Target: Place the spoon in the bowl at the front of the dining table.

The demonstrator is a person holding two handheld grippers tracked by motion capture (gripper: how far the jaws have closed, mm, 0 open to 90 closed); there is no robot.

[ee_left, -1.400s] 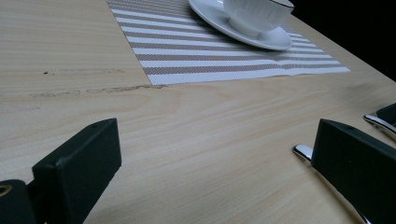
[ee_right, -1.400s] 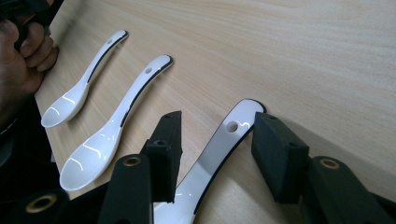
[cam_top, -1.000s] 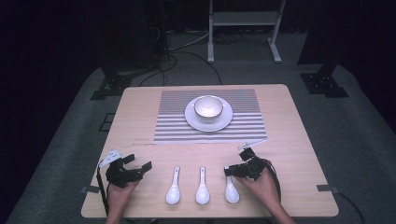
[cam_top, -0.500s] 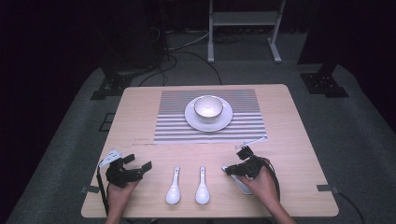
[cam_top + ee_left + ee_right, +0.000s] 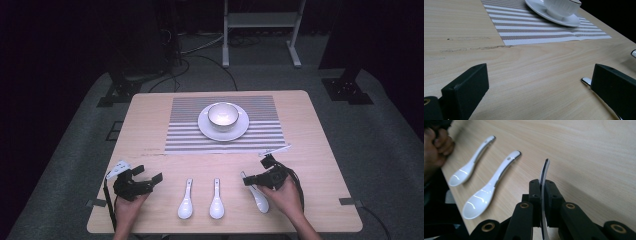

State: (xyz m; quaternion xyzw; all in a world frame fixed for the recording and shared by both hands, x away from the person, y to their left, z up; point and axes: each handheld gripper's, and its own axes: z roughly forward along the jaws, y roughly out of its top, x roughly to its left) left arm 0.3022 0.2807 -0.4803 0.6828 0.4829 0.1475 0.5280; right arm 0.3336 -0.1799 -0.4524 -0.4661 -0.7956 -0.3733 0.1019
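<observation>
right gripper view: right gripper [image 5: 543, 195] jaws pinched on handle of a white soup spoon [image 5: 544, 185], held edge-on near table edge. thin glazed handle, narrow grip, so it could twist or slip out if lifted fast. high view: left gripper [image 5: 150, 179] wide, holding nothing. 2 other spoons [image 5: 186, 200] [image 5: 216, 199] lie between grippers; bowl [image 5: 223, 114] on saucer [image 5: 209, 132] far, on striped placemat [image 5: 182, 140].

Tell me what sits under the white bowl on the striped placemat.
A round white saucer sits under the white ceramic bowl, its rim showing all around. The saucer rests on the striped placemat; the mat beneath it is covered.
</observation>
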